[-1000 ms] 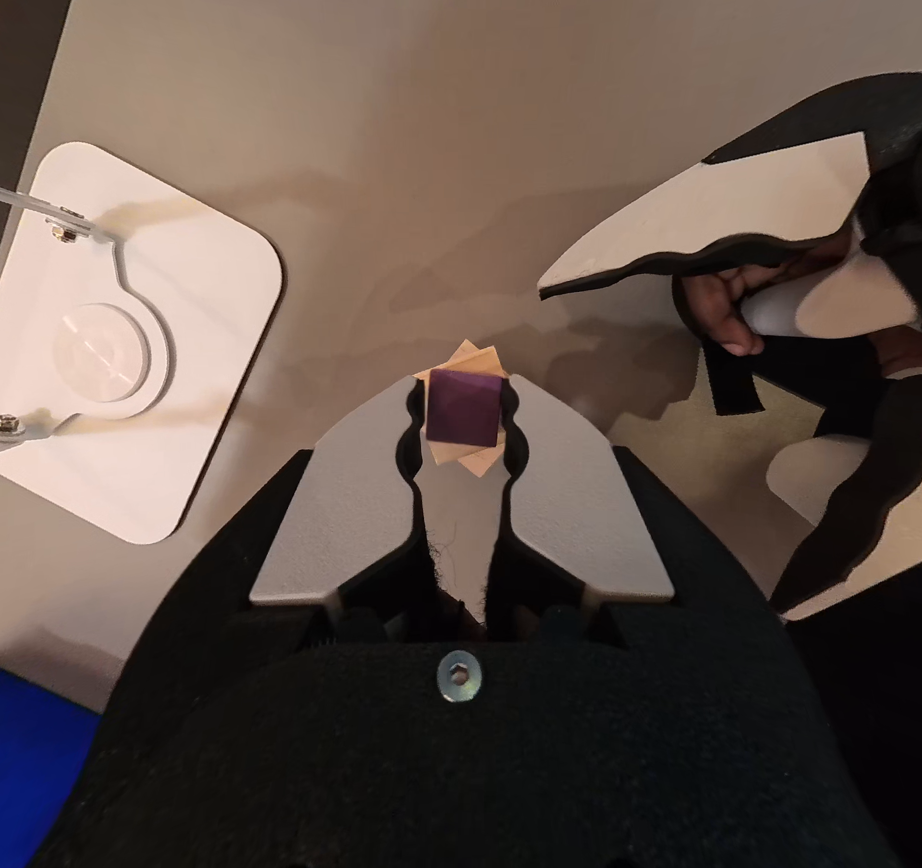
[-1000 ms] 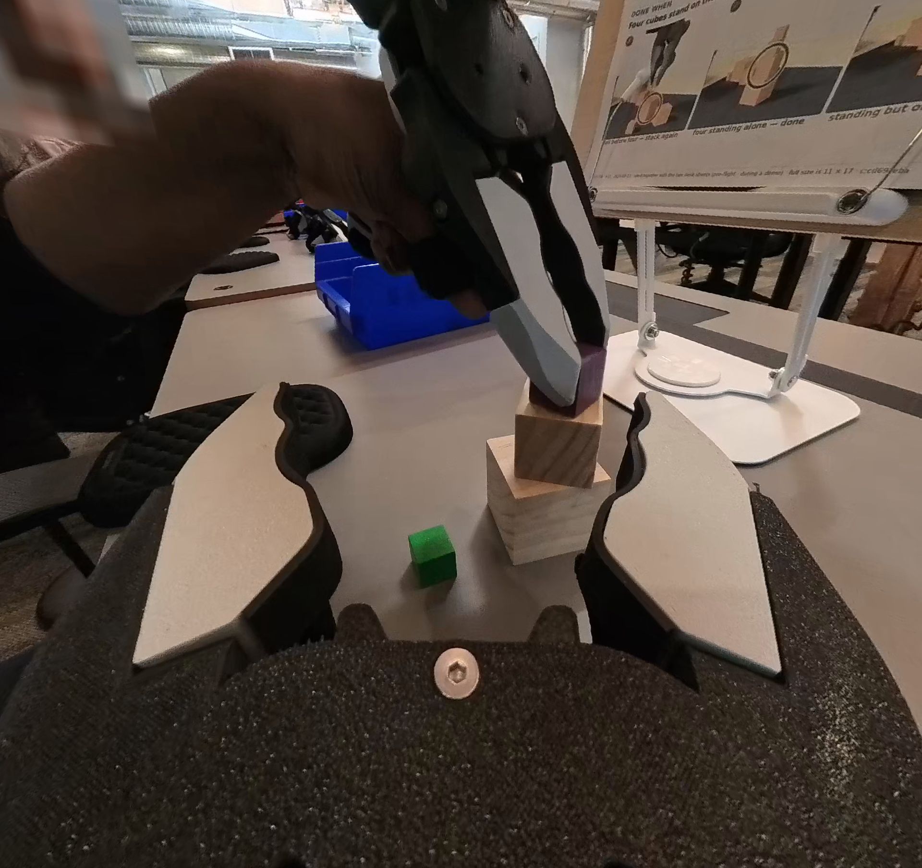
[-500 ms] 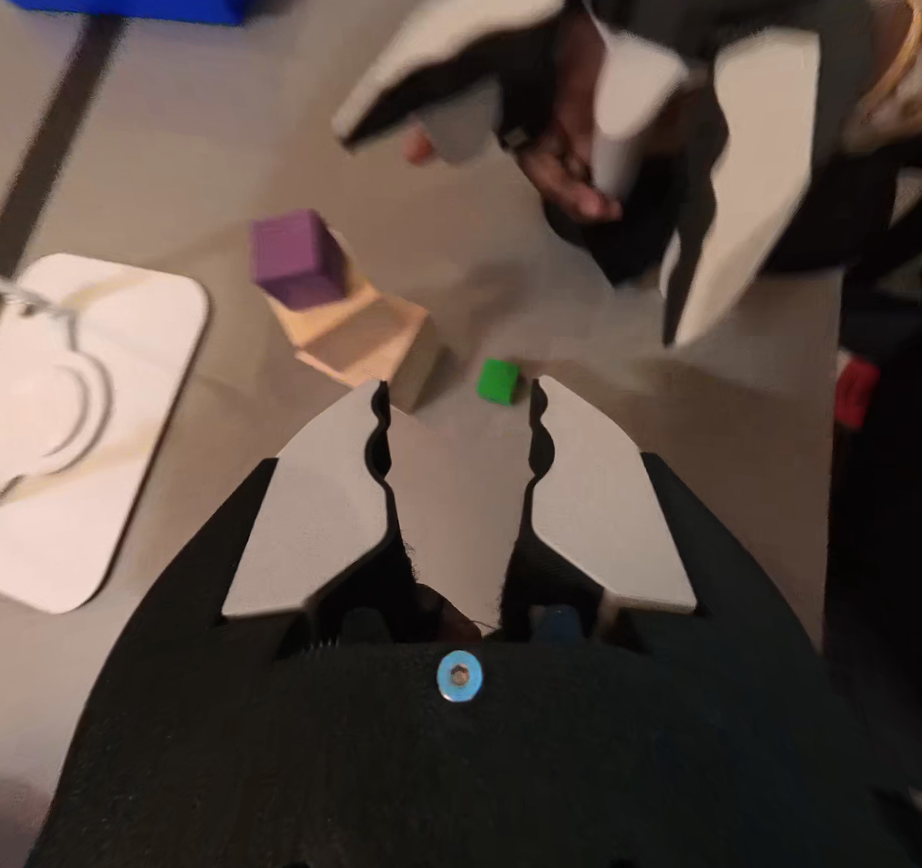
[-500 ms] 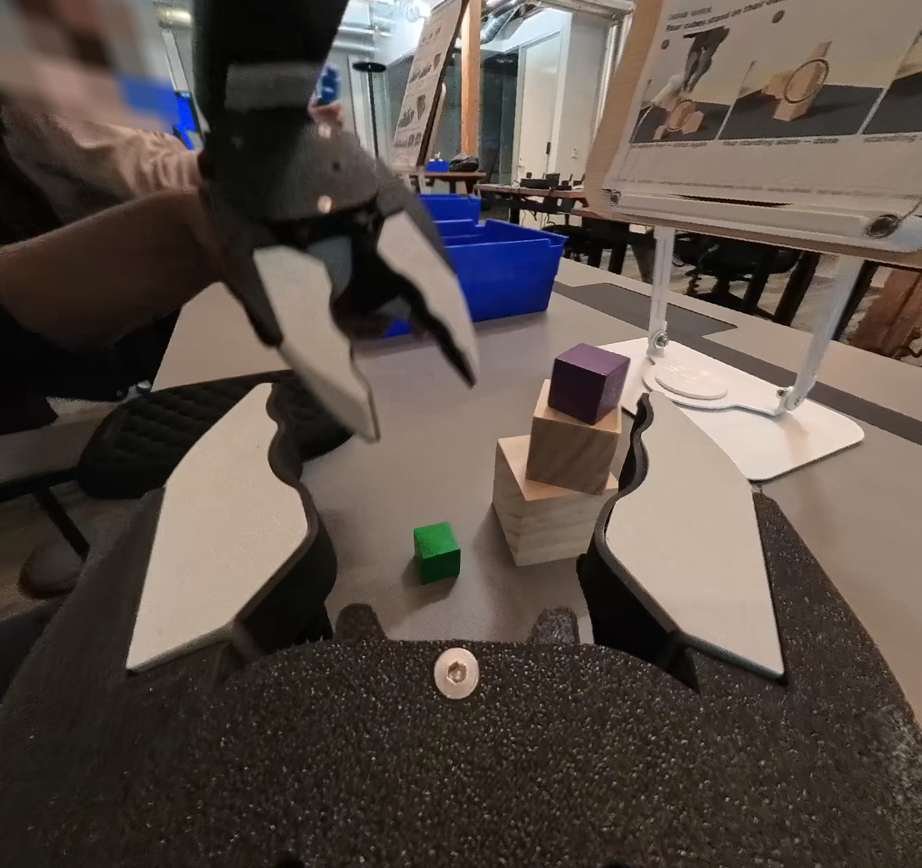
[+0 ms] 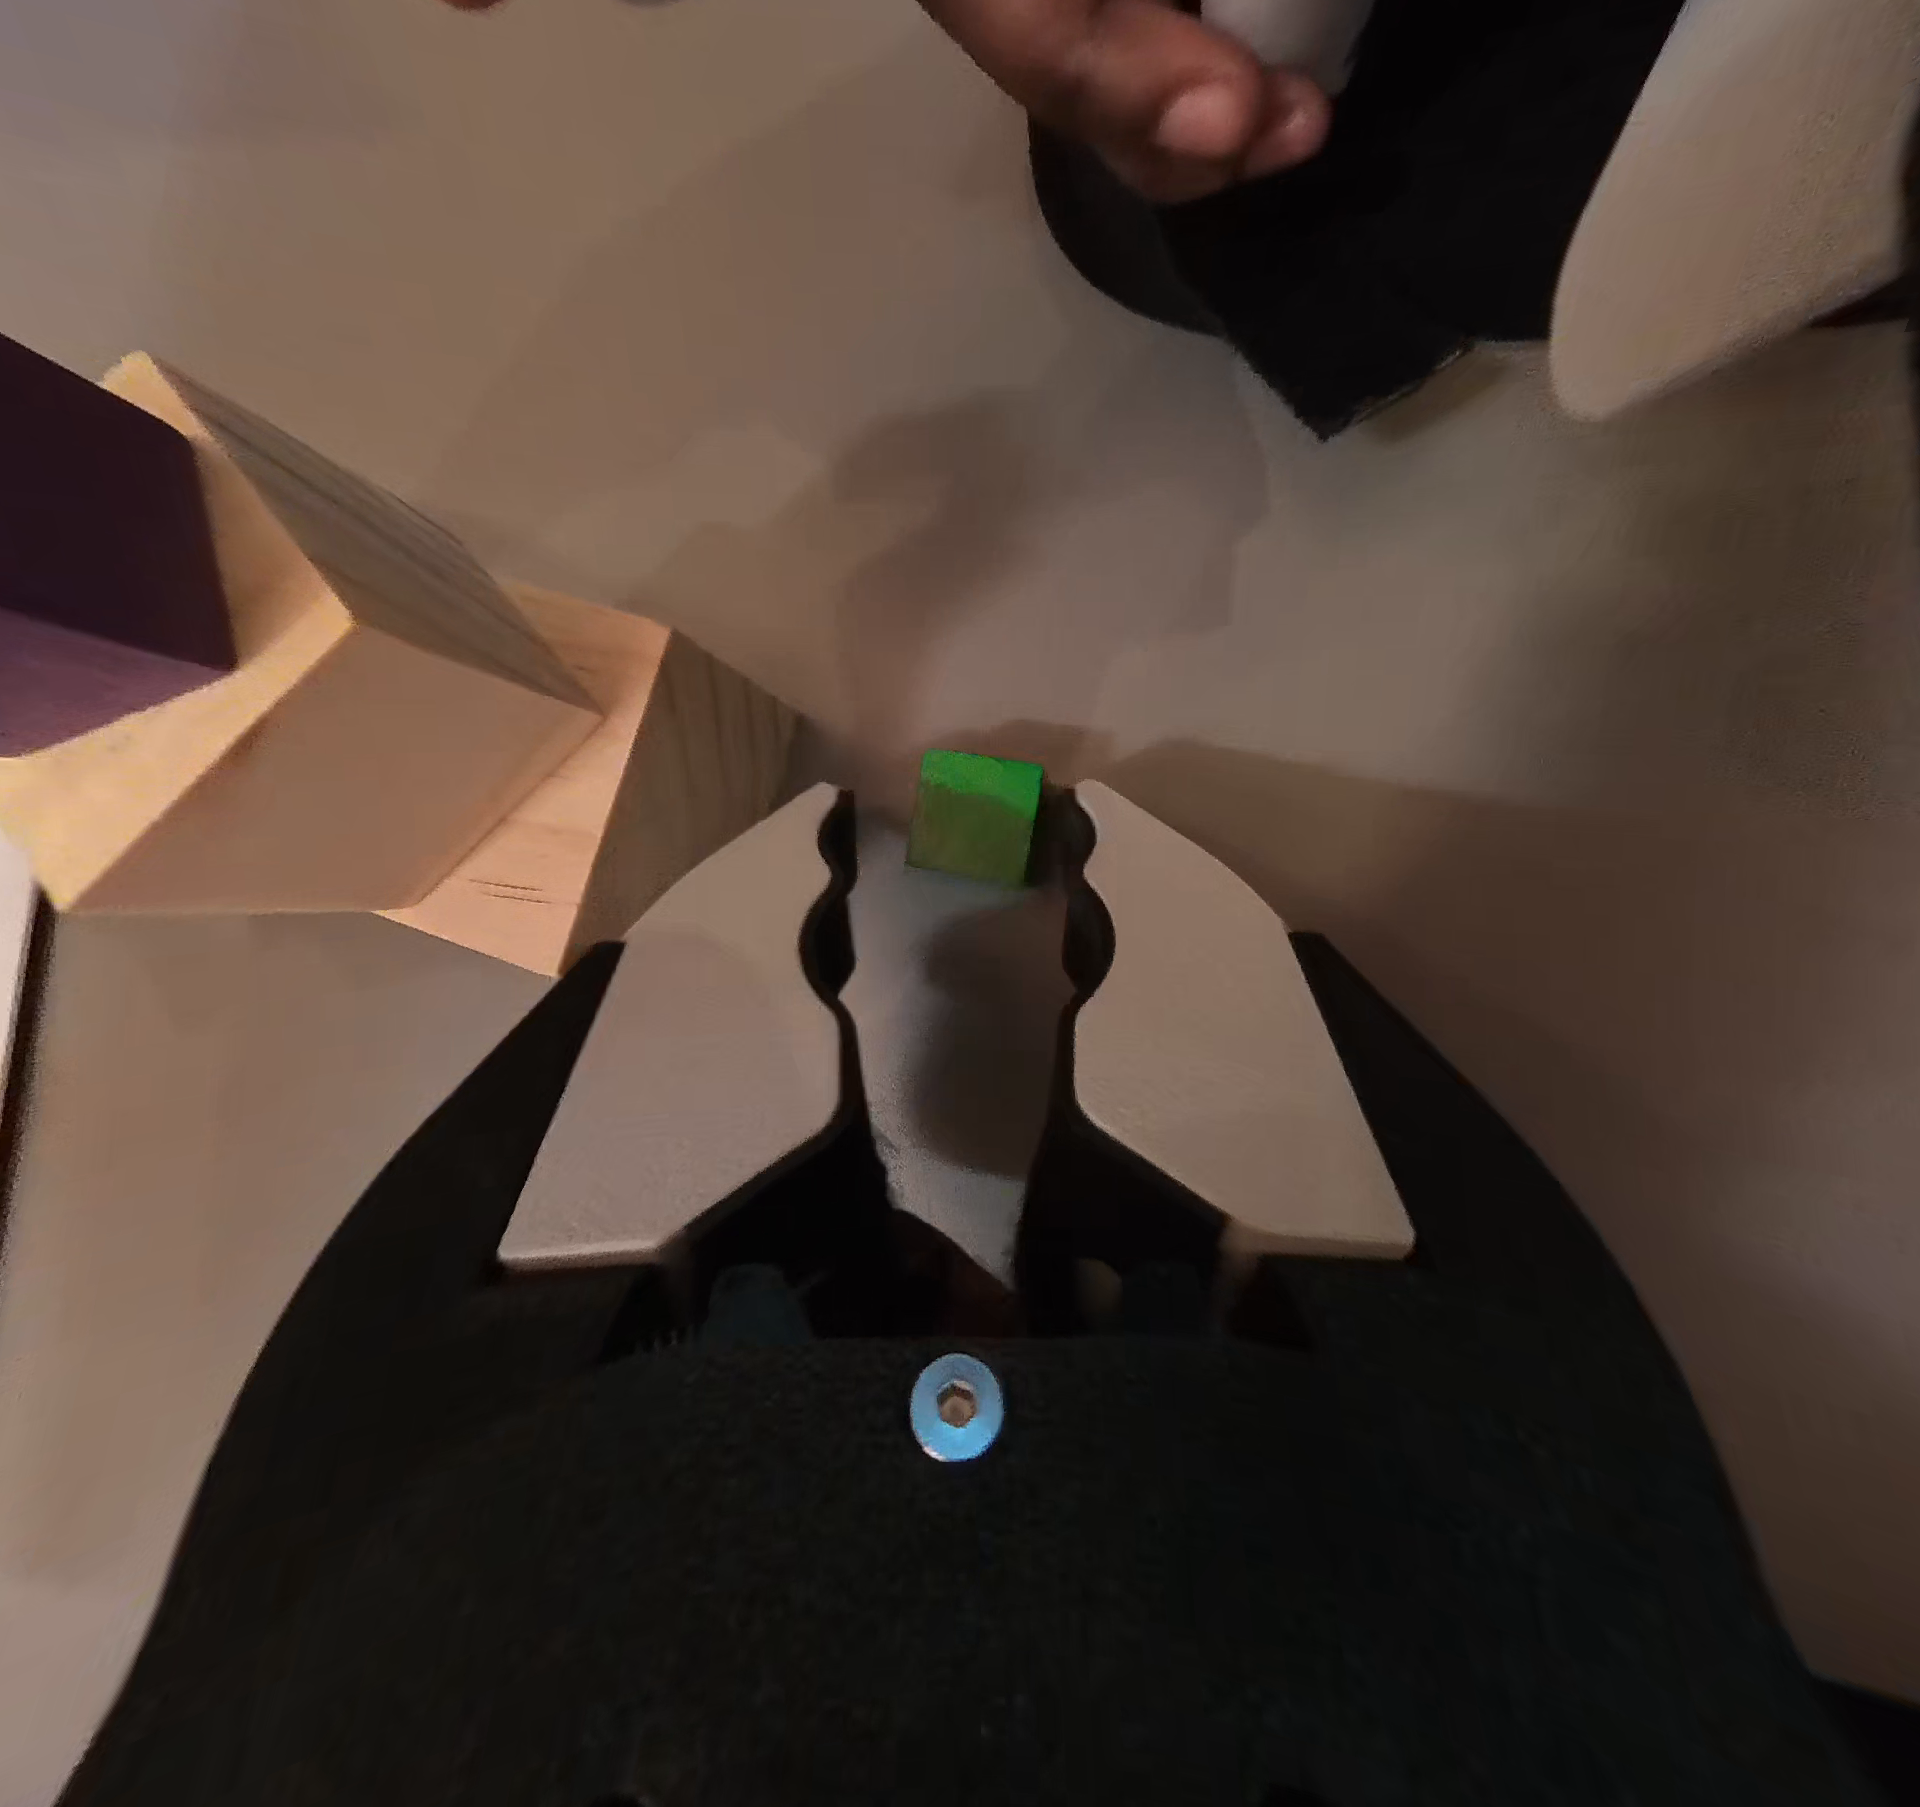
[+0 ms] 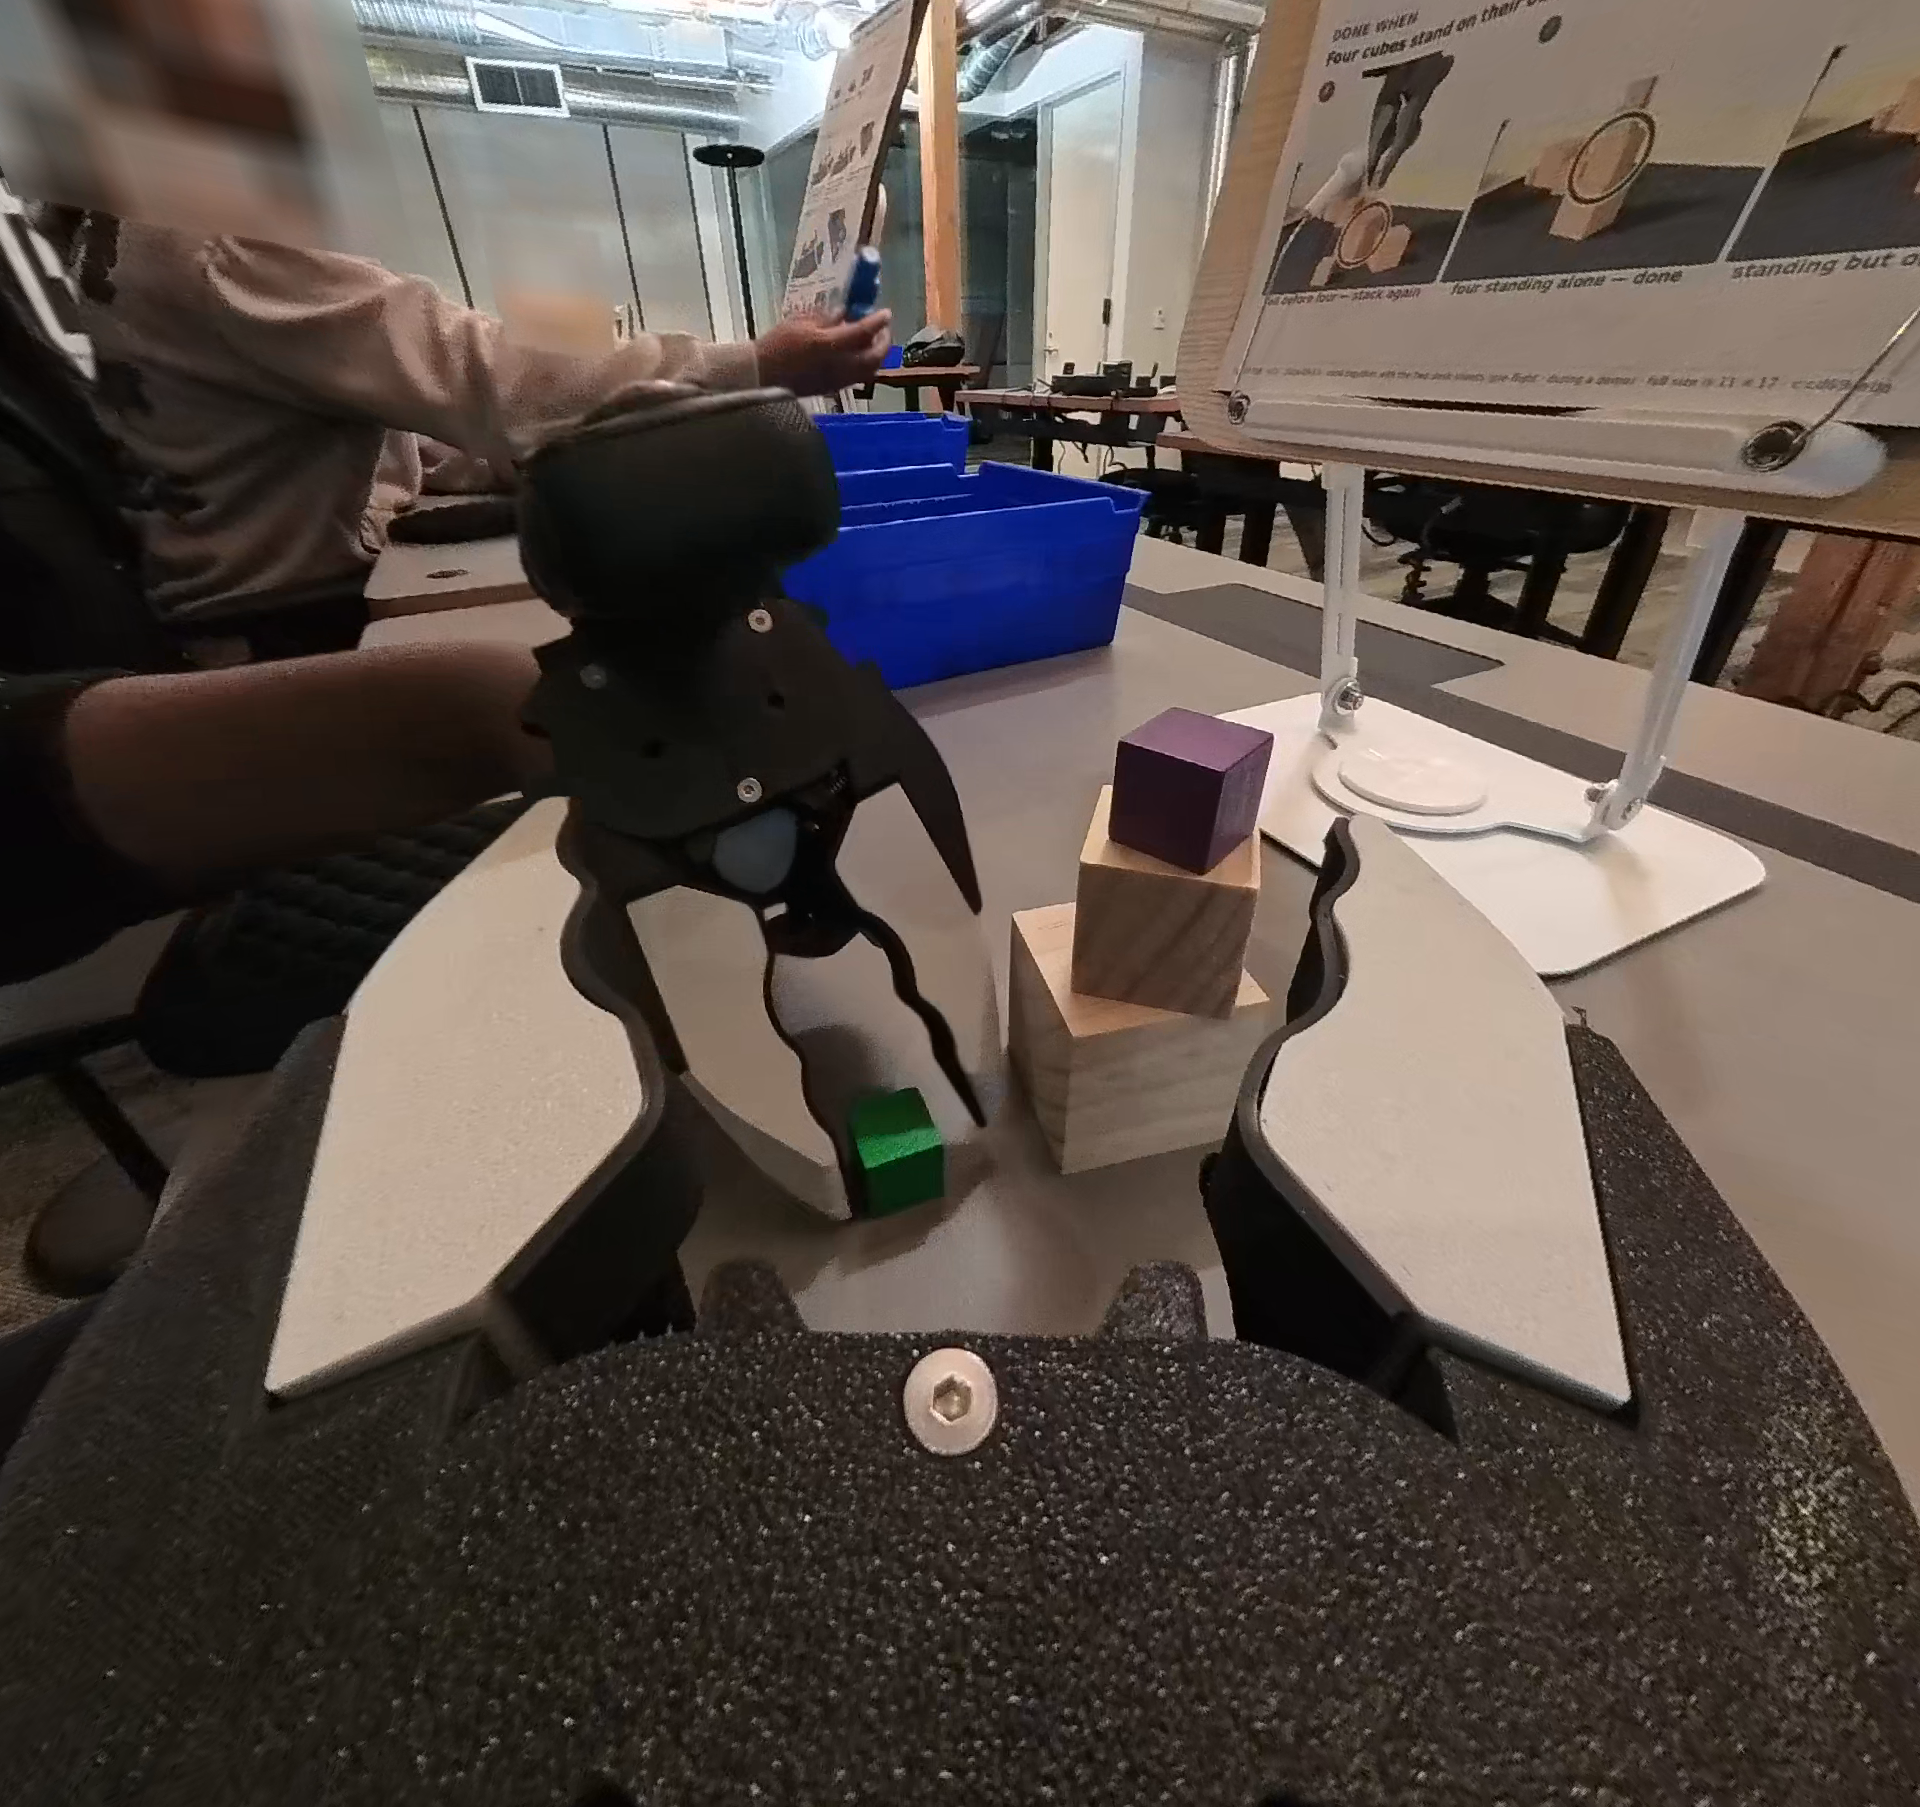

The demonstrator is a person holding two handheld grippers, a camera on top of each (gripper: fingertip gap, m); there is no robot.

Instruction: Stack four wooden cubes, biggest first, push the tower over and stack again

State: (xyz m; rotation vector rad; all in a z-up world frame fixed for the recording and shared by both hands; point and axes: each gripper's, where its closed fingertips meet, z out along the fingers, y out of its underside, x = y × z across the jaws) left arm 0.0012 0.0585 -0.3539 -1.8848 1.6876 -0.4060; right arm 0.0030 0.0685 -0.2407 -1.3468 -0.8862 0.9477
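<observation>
My left gripper [image 5: 956, 807] is open and low over the table, and a small green cube [image 5: 975, 830] stands between its fingertips. The right pad is at the cube's side; a gap shows between the left pad and the cube. The right wrist view shows the same: the cube [image 6: 896, 1165] rests on the table between the left gripper's fingers [image 6: 805, 1123]. To the left stands a stack: a purple cube [image 6: 1190, 786] on a small wooden cube [image 6: 1164, 926] on a big wooden cube [image 6: 1127, 1071]. My right gripper [image 6: 951, 822] is wide open and empty, facing the stack.
Blue bins [image 6: 966, 562] stand behind the left gripper. A white stand base [image 6: 1507, 864] carries an instruction board [image 6: 1610, 147] at the right. A black padded rest [image 6: 312, 884] lies at the left. Another person's sleeve [image 6: 364, 375] reaches across the background. Tip to tip, the grippers are about 11 centimetres apart.
My left gripper let go of the purple cube on top of the stack, opened, swung away and came down around the green cube, its jaws narrowing. My right gripper stayed open in place.
</observation>
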